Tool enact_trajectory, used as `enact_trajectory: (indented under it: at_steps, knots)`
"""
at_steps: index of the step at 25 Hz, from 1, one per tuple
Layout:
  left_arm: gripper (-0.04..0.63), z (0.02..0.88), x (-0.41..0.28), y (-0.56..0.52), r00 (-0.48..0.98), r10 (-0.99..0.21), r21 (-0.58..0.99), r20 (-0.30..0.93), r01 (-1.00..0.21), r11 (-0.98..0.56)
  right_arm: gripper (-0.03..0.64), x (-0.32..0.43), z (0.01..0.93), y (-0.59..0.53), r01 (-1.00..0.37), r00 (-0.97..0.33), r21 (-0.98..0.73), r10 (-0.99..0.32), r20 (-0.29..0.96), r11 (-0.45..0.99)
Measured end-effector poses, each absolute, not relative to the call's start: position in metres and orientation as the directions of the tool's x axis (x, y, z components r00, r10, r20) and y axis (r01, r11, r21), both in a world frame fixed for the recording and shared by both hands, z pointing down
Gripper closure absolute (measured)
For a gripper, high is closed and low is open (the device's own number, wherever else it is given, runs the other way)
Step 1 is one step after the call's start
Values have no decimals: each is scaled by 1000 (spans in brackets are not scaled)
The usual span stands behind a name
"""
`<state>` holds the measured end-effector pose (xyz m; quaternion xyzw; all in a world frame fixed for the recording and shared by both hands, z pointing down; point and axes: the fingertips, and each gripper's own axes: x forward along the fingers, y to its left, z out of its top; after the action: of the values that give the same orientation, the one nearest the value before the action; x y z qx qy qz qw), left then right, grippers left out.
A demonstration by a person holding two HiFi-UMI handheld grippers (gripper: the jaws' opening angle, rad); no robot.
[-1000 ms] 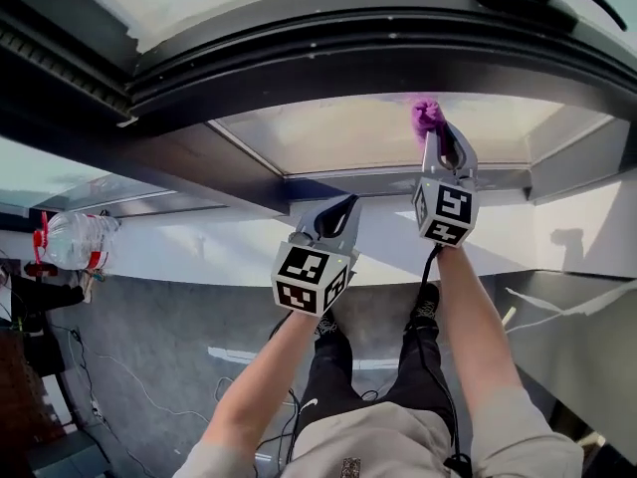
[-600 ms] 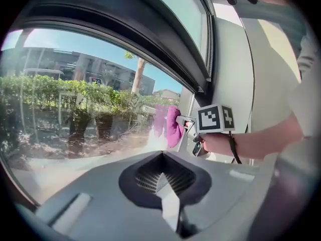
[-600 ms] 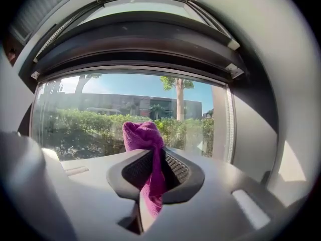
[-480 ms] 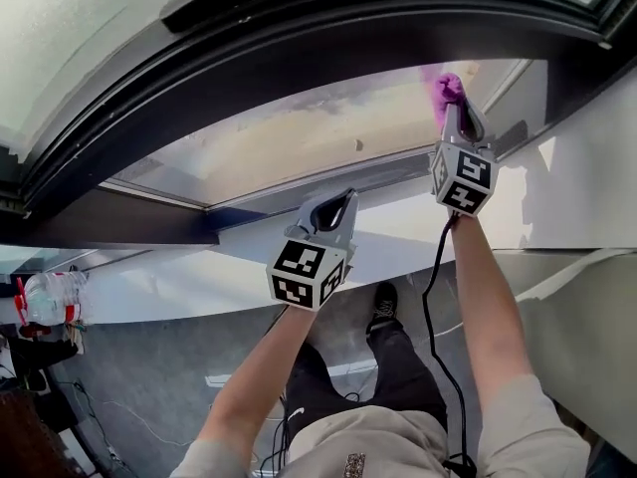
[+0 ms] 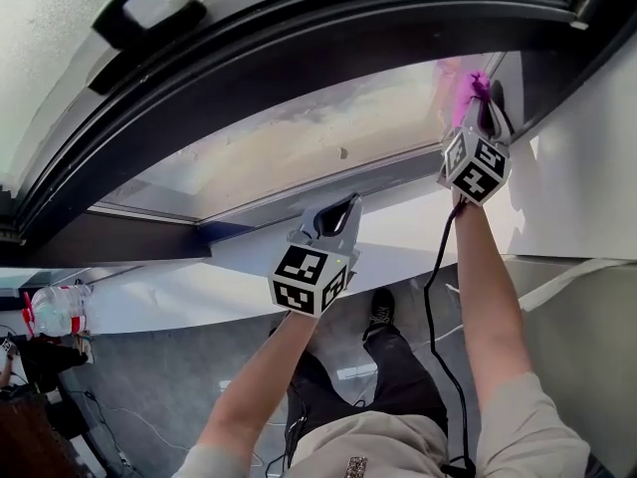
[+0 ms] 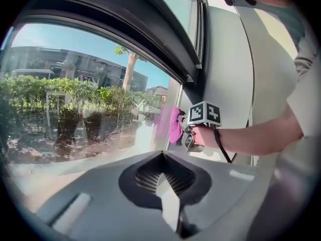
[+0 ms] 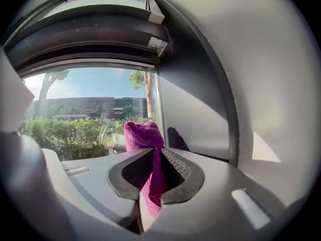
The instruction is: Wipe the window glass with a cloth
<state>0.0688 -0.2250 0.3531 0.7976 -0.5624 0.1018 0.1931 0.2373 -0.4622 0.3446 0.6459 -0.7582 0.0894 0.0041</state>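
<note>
The window glass [image 5: 299, 142] stretches across the head view inside a dark frame [image 5: 328, 38]. My right gripper [image 5: 481, 96] is at the pane's right edge, shut on a purple cloth [image 5: 466, 90] that presses on the glass next to the frame. In the right gripper view the cloth [image 7: 144, 137] bulges out past the closed jaws [image 7: 153, 157], with the glass [image 7: 85, 109] just behind. My left gripper [image 5: 341, 210] hangs lower, off the glass, above the white sill [image 5: 199, 277]. Its jaws [image 6: 163, 177] are shut on nothing. The left gripper view shows the cloth [image 6: 175, 124] against the pane [image 6: 75, 99].
A window handle [image 5: 149, 13] sits on the upper sash. A white wall [image 5: 587, 167] borders the frame on the right. A plastic bottle [image 5: 55, 309] stands far left. Below are the person's legs and cables on a grey floor [image 5: 169, 386].
My right gripper has slid the purple cloth rightward across the glass to the pane's right edge. The head view has turned with it. The left gripper stays shut below the glass.
</note>
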Motion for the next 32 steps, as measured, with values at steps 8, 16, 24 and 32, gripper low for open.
enact_trajectory:
  at_steps: [8,16,24,32]
  knots:
    - [594,368,45,-211,315,-859,198,403,-947,-254,554,250,353,-451,-989,-51,-146,-988,144,30]
    - [594,392,-40,-157,234,-864,183,446,-969,-168,552,148,359,-364,-933,-329,-183,-941,81,310]
    - [594,393,-153,-69,124,-877,170,464,-984,-49,553,-39,373,-227,-755,-638,-259,-766,79,602]
    - [594,408,-265,14,31,-881,158,472,-986,50,552,-212,383,-115,-547,-831,-239,-554,45,802]
